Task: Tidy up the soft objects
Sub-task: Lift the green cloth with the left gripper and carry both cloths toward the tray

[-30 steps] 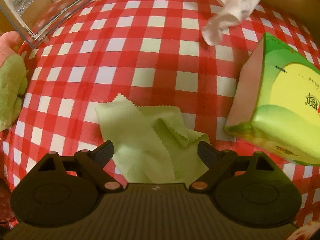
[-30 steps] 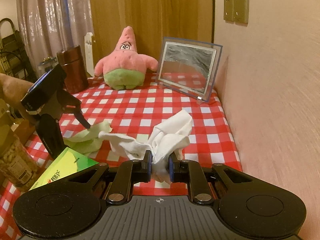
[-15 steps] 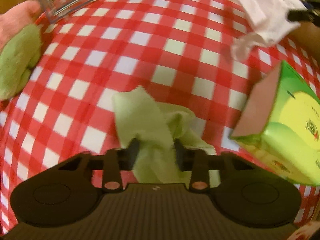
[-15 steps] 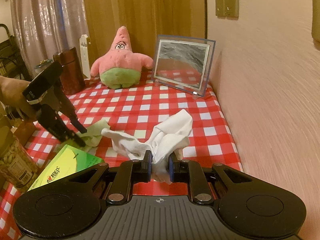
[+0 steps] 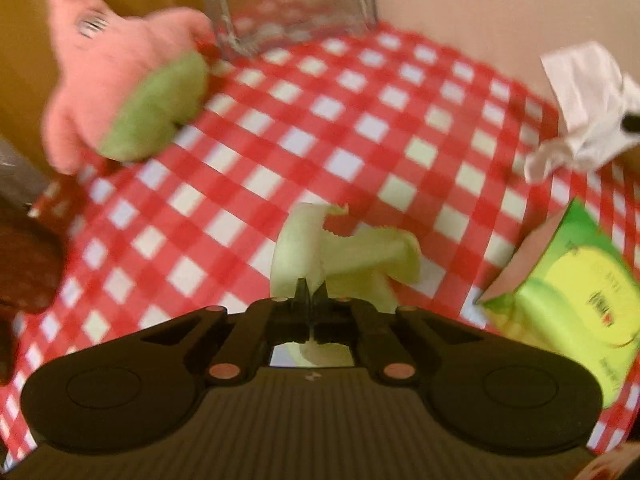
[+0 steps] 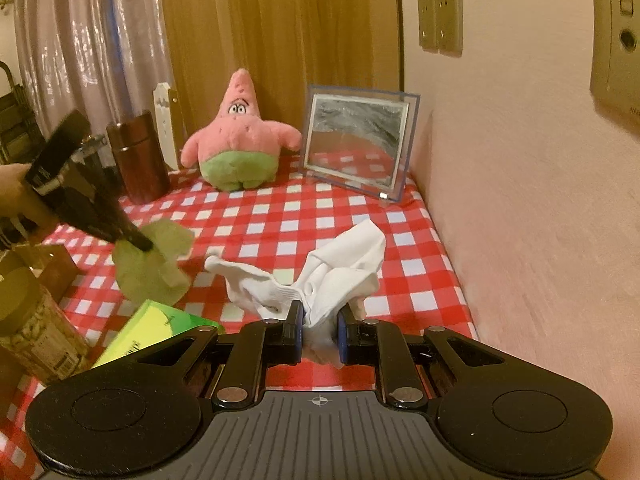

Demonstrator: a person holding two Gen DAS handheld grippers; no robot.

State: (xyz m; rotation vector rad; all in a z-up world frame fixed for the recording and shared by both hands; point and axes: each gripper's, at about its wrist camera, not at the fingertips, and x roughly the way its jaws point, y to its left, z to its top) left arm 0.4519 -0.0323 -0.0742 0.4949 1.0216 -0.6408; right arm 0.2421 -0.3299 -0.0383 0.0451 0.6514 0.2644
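Between the clenched jaws of the left gripper (image 5: 311, 300) hangs a pale green cloth (image 5: 344, 254), pinched at a fold so that its pinked, zigzag edge curls up and to the right just beyond the fingertips, clear of the red-and-white checked tablecloth (image 5: 280, 128). Only the left wrist view shows this grip from behind; the right wrist view shows the same cloth (image 6: 154, 264) from the side, drooping in a loose crumpled bunch beneath the dark fingertips, with a hand (image 6: 18, 200) at the frame's left edge. Close to the right of the left jaws lies a green and yellow tissue pack (image 5: 568, 300); further to the right the white sock (image 5: 588, 108) appears, blurred. The right gripper (image 6: 319, 320) grasps that white sock (image 6: 332, 276) with its 2 pads pressed on the bunched middle, the ribbed cuff flopping left of the jaws and the foot rising right of them. Left of these jaws stands a jar of nuts (image 6: 36, 332), seen only here. Far ahead of both jaws a pink star plush with green shorts (image 6: 238, 140) sits near a clear-framed picture (image 6: 358, 142), which leans to its right; a brown cylindrical canister (image 6: 138, 158) stands to its left.
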